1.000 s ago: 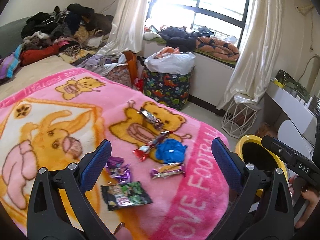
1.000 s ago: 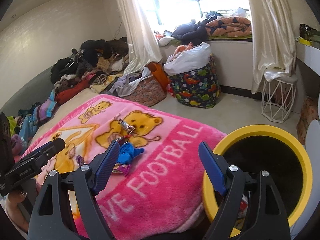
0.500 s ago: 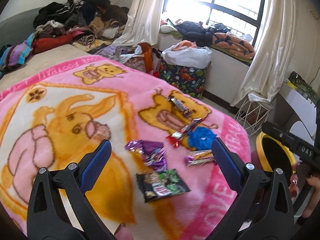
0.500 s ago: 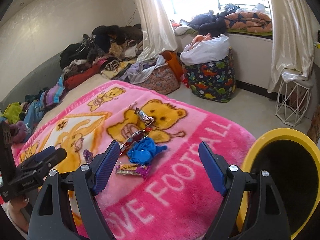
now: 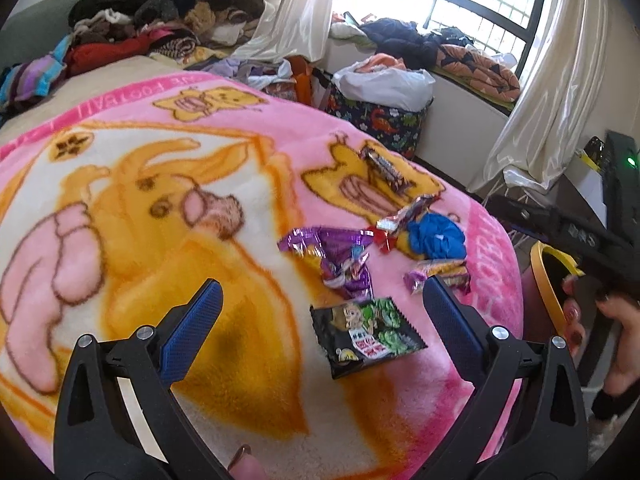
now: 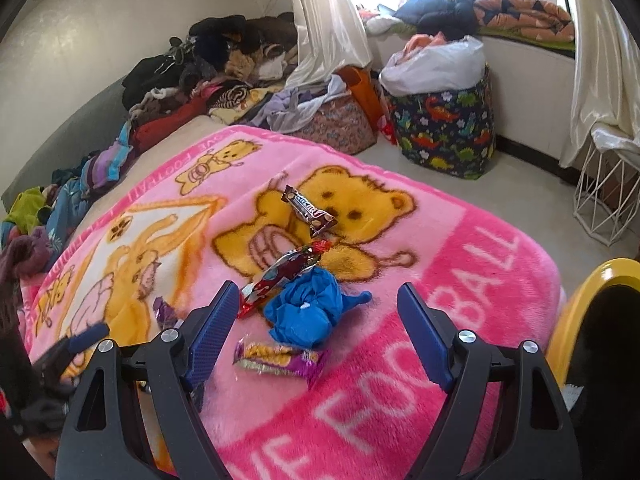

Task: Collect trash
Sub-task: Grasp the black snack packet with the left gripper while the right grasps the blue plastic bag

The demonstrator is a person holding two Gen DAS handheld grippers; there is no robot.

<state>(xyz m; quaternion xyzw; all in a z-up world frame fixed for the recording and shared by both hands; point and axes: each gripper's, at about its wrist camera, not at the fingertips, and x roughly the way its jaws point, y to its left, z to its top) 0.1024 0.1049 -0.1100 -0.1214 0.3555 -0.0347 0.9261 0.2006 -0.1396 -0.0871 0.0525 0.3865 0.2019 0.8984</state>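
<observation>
Several wrappers lie on the pink bear blanket (image 5: 120,208). A black-green snack packet (image 5: 366,336) lies between my open left gripper's (image 5: 320,312) fingers, just ahead. A purple wrapper (image 5: 340,256), a red candy wrapper (image 5: 404,216), a crumpled blue glove (image 5: 438,236), a small yellow-purple wrapper (image 5: 438,274) and a brown bar (image 5: 384,168) lie beyond. My right gripper (image 6: 316,320) is open and empty over the blue glove (image 6: 308,312) and the yellow-purple wrapper (image 6: 276,356). The red wrapper (image 6: 280,276) and brown bar (image 6: 308,212) lie farther off. The yellow bin (image 6: 580,304) stands at the right.
Piled clothes (image 6: 208,64) cover the bed's far end. A dinosaur-print basket (image 6: 444,120), a fabric basket (image 6: 336,120) and a white wire stool (image 6: 608,192) stand on the floor below the window. The blanket drops off at the bed's right edge.
Both grippers have moved left and forward over the blanket, closer to the wrappers. The yellow bin has slid toward the right edge of both views. Both stay open.
</observation>
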